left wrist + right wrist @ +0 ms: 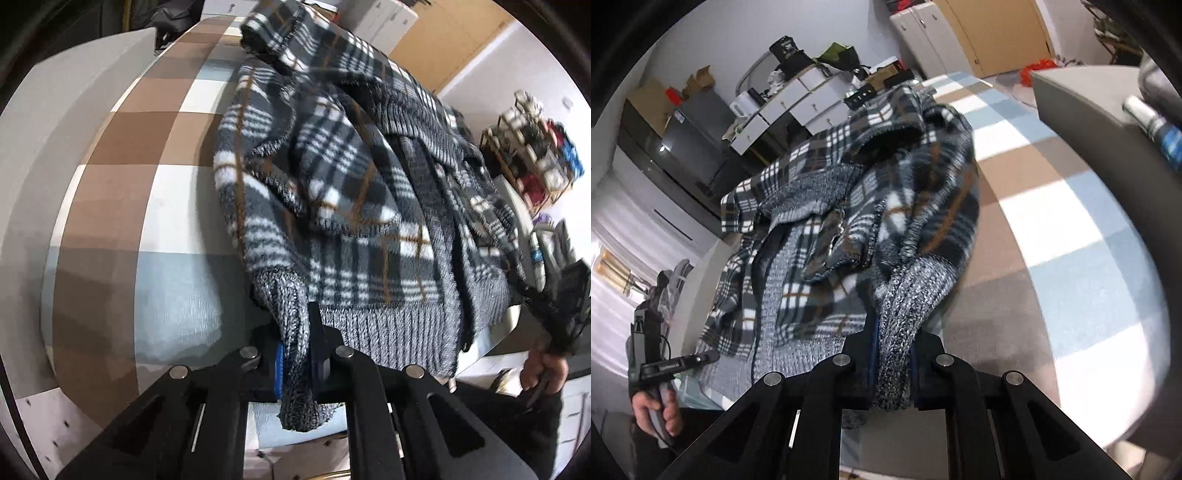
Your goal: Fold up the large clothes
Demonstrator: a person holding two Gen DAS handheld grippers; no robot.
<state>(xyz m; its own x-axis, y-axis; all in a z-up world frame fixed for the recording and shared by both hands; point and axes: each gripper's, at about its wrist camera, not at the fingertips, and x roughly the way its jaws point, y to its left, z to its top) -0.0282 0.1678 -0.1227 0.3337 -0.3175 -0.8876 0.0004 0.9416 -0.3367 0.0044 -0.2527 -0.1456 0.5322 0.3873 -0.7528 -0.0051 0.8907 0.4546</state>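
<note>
Two claws are each pinching a knitted cuff of the same garment. Left claw [295, 354] is pressing its jaws together on a marled grey ribbed cuff [295, 332], with the blue pads [279, 369] squeezing the knit and the cuff's end hanging out below the jaws. Right claw [892, 363] is clamping the other cuff [905, 314] the same way, the thick grey rib bunching between its jaws and reaching down past them.

From each cuff a sleeve is running up into the jacket [351, 177], which is lying in a rumpled heap on a bed [122, 177]. Its fabric is showing as a fleecy plaid in dark grey, white and pale blue with thin tan lines, trimmed with grey ribbed knit along the hem [388, 332] and along the front. Folds are overlapping one another and one part is humping up at the far end of the heap. In the right wrist view the sleeve is curling over the body of the jacket.

Under it the bedcover is showing wide checks of brown, white and light blue. In each view, a hand [661, 410] is gripping the opposite claw's handle at the frame's edge.
</note>
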